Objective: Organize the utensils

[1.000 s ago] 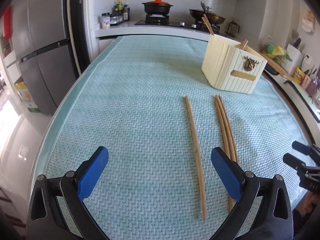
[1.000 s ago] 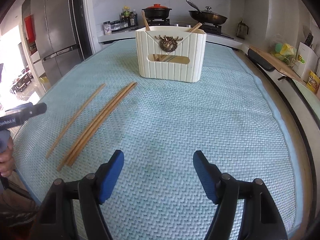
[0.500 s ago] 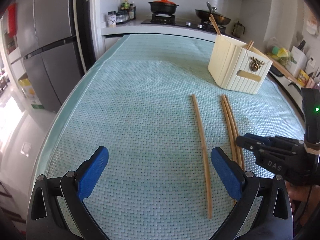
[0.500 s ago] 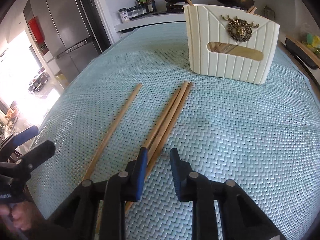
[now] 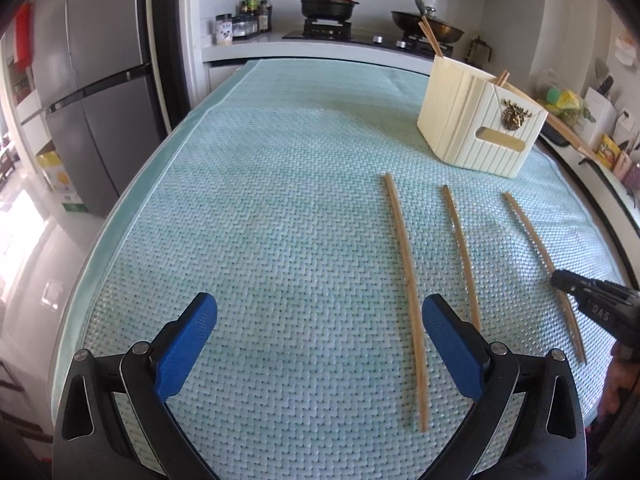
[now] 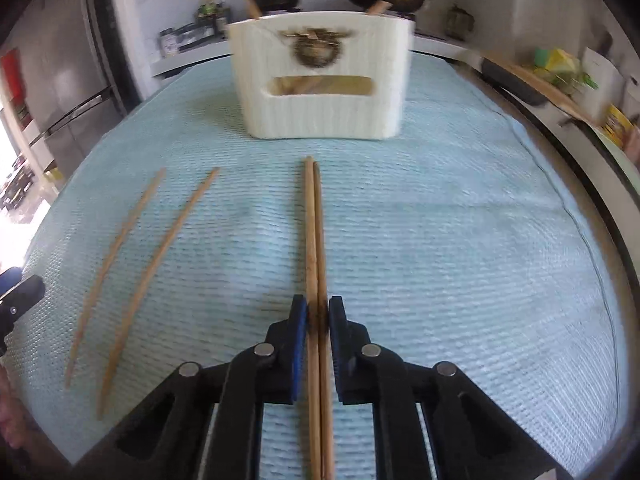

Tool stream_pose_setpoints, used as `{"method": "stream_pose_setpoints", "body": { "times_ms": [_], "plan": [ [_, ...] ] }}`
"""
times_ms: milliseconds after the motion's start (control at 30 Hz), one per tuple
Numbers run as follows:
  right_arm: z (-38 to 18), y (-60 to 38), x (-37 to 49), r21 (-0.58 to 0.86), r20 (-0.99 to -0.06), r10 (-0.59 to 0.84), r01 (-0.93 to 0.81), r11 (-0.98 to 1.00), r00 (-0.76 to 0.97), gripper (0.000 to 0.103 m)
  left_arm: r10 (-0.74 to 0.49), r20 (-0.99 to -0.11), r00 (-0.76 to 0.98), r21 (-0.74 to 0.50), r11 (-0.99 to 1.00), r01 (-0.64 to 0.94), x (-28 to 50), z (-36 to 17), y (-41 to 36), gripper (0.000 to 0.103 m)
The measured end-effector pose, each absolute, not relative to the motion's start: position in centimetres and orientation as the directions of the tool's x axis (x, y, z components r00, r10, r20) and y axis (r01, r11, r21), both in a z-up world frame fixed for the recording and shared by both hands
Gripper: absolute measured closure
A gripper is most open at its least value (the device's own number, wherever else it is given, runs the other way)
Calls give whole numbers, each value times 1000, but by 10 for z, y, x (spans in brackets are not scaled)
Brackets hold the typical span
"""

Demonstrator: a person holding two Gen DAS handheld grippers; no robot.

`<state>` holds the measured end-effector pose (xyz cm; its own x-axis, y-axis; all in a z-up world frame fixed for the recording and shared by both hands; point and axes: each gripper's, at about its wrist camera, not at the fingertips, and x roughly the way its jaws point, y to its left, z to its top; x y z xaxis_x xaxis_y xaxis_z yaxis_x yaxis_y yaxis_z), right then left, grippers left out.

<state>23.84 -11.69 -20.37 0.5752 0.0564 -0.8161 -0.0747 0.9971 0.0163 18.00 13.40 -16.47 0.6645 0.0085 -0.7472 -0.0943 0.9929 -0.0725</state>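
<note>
A pair of wooden chopsticks point(image 6: 314, 240) runs straight ahead between my right gripper's point(image 6: 318, 312) blue pads. Its jaws are closing, and the pads press on the pair. In the left wrist view that pair point(image 5: 534, 240) lies at the right, with the right gripper point(image 5: 560, 280) on its near part. Two single chopsticks point(image 5: 404, 280) point(image 5: 460, 252) lie apart on the mat, left of the pair. The cream utensil holder point(image 6: 320, 112) stands beyond, with chopsticks point(image 5: 430, 38) sticking out of it. My left gripper point(image 5: 320, 320) hangs open over the mat with nothing between its fingers.
A pale green woven mat point(image 5: 260, 200) covers the table. A grey fridge point(image 5: 88, 92) stands to the left. Behind are a stove with a black pot point(image 5: 326, 4) and a wok point(image 5: 426, 28). A cluttered counter point(image 5: 592, 136) runs along the right edge.
The right gripper came down onto the bundle and narrowed its jaws around two chopsticks. That pair has shifted right, away from the one left lying beside it. The left gripper stayed put.
</note>
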Motion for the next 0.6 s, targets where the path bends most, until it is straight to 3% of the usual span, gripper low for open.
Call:
{"method": "stream_pose_setpoints", "body": {
  "times_ms": [67, 100, 167, 367, 467, 600],
  "plan": [
    [-202, -144, 233, 4, -824, 26, -39, 999, 567, 85, 4, -748, 663, -72, 994, -88, 181, -165, 132, 1],
    [-199, -153, 228, 21, -817, 43, -44, 999, 575, 70, 2, -749, 662, -72, 994, -84, 182, -165, 131, 1],
    [-191, -170, 218, 60, -795, 81, -55, 997, 601, 55, 0, -752, 659, -67, 995, -77, 184, -166, 128, 1],
    [-179, -209, 227, 92, -788, 92, -32, 995, 609, 57, 3, -760, 650, -45, 997, -57, 193, -165, 118, 1],
    [-184, -207, 236, 108, -806, 130, -72, 992, 578, 68, 15, -761, 649, -22, 999, -48, 195, -164, 112, 1],
    [-191, -203, 234, 54, -811, 88, -76, 996, 578, 69, 19, -763, 646, -11, 999, -43, 194, -164, 112, 1]
  ]
}}
